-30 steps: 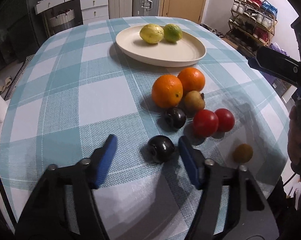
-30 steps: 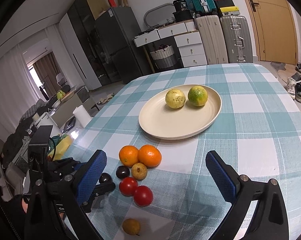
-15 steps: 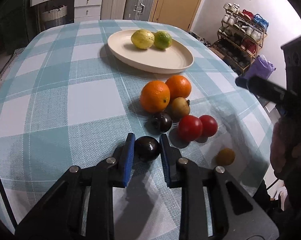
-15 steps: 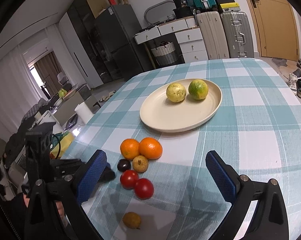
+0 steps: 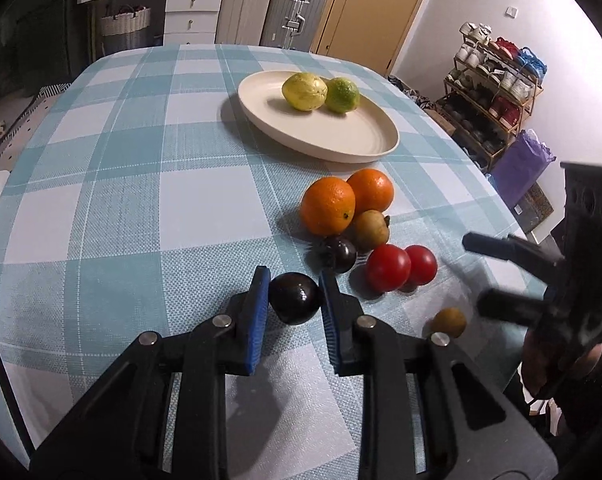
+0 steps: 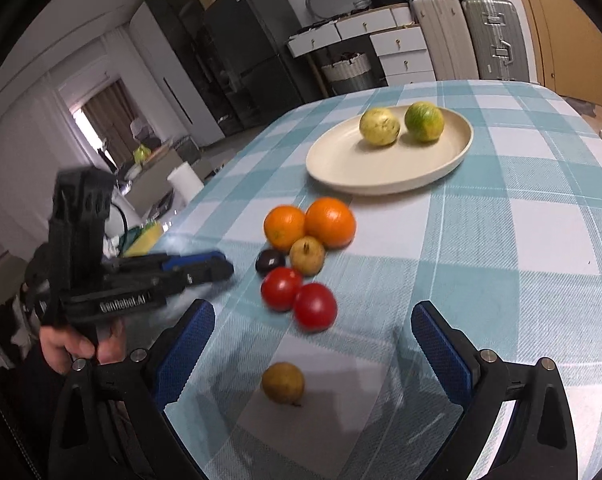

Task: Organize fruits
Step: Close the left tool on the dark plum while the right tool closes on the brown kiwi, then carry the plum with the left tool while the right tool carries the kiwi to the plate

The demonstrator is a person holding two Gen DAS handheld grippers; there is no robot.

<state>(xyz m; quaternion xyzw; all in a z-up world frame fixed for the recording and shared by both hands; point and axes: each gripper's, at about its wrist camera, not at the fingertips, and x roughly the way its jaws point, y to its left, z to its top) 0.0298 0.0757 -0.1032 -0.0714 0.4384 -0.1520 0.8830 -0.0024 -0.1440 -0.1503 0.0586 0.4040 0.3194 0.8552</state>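
Observation:
My left gripper (image 5: 293, 279) is shut on a dark plum (image 5: 295, 300) low over the checked cloth. To its right lie a second dark plum (image 5: 341, 254), two oranges (image 5: 328, 211), a yellow-brown fruit (image 5: 371, 230), two tomatoes (image 5: 388, 268) and a small brown fruit (image 5: 449, 322). A cream plate (image 5: 341, 140) further back holds a yellow fruit (image 5: 304, 91) and a green one (image 5: 342, 95). My right gripper (image 6: 313, 312) is open and holds nothing. The small brown fruit (image 6: 283, 383) lies just below its fingers and the tomatoes (image 6: 315, 306) just ahead.
The table's rounded edge (image 5: 497, 200) drops off at the right, near a shoe rack (image 5: 493, 92) and a purple bag (image 5: 519, 168). Suitcases (image 5: 297, 4) and white drawers (image 5: 189, 8) stand beyond the far edge. A hand (image 6: 81, 344) holds the left gripper at the table's left side.
The left gripper's jaws closed from wide open onto the dark plum. The right gripper sank closer to the fruit cluster, and its view is now blurred by motion.

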